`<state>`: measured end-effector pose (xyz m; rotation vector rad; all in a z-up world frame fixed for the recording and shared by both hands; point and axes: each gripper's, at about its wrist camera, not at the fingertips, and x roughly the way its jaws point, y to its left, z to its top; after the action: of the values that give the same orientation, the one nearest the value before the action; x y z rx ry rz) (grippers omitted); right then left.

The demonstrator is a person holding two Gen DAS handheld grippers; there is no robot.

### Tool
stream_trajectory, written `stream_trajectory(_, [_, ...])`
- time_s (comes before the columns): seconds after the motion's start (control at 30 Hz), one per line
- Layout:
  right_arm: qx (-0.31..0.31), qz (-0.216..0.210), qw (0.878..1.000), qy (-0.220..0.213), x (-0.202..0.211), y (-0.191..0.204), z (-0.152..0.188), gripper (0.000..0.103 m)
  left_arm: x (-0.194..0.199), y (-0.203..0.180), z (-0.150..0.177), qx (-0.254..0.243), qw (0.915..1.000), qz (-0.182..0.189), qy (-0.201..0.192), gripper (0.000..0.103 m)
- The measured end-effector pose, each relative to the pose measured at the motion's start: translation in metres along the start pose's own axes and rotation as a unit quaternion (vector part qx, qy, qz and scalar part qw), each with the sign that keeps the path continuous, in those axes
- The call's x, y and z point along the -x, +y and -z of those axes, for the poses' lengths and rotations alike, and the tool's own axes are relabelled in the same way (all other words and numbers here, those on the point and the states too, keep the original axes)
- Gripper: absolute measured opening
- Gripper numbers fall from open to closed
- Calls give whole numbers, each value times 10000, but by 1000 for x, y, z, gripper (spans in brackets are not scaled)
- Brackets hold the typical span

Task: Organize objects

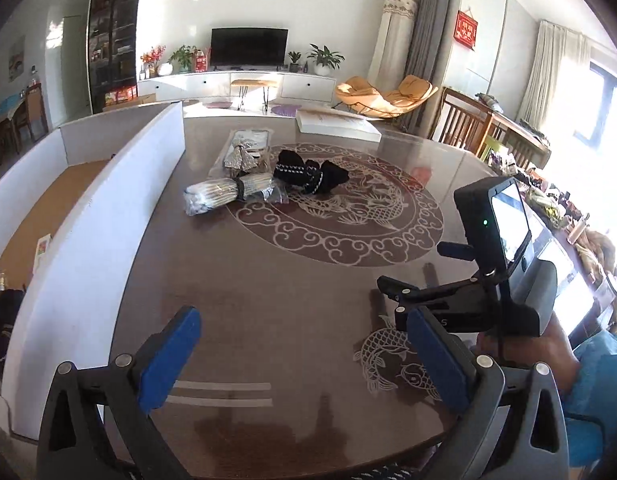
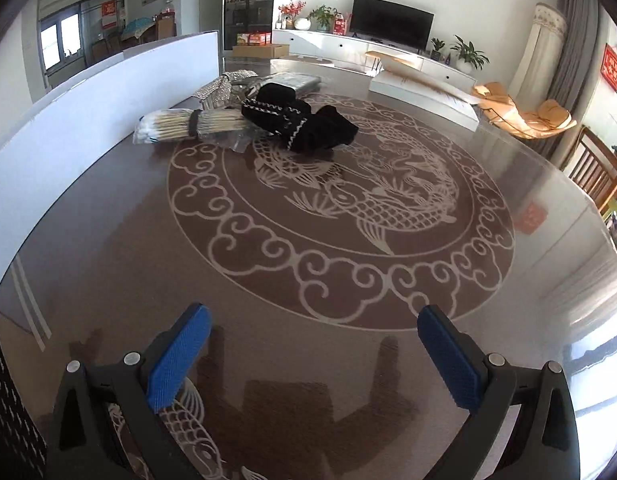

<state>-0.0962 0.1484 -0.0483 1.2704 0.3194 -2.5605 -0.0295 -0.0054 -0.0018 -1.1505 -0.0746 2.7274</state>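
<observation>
- Sitting in a bright living room: round dark brown table (image 2: 108, 264) with a pale dragon-and-cloud medallion (image 2: 340, 208), a television (image 2: 392, 20) standing against the far wall.
- Running along the table's left edge: a large open white box (image 1: 108, 208), brown floor showing inside.
- Lying in a cluster on the far left part of the table, just beside the box wall: a bagged bundle of pale sticks (image 2: 176, 126) bound by a dark band, a black fabric piece with white stitching (image 2: 304, 120) touching it on the right, and a silvery glittering item (image 2: 220, 90) behind them.
- Resting farther back: a flat white box (image 1: 336, 124) near the table's far edge.
- Hovering over the near table edge, well apart from the cluster: left gripper (image 1: 304, 354), blue pads spread wide, holding nothing.
- Hanging over the near side too: right gripper (image 2: 314, 354), blue pads likewise spread apart, gripping nothing.
- Appearing in the left wrist view at right: the right gripper's body and its small screen, held by a hand (image 1: 548, 344).
</observation>
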Motion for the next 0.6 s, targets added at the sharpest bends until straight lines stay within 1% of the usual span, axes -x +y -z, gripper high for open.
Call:
stream_trajectory(0.03, [-186, -152, 9997, 14, 2, -8, 3, 103, -13, -5, 4, -66, 9999, -59, 136, 103])
stream_trajectory(0.13, [-504, -140, 9986, 46, 8, -18, 8, 103, -39, -3, 14, -105, 9987, -304, 393, 103])
stream_trajectory(0.27, [-456, -52, 9989, 96, 10, -12, 9, 103, -44, 14, 28, 75, 9972, -600, 441, 103])
stream_trajectory(0.33, [-456, -56, 9989, 95, 10, -12, 10, 103, -45, 23, 31, 241, 9967, -641, 446, 103])
stream_trajectory(0.47, [-455, -57, 9989, 95, 10, -13, 10, 103, -51, 37, 38, 537, 9952, -588, 573, 103])
stream_trajectory(0.6, [-453, -57, 9989, 95, 11, -13, 10, 103, -52, 38, 39, 468, 9950, -707, 535, 103])
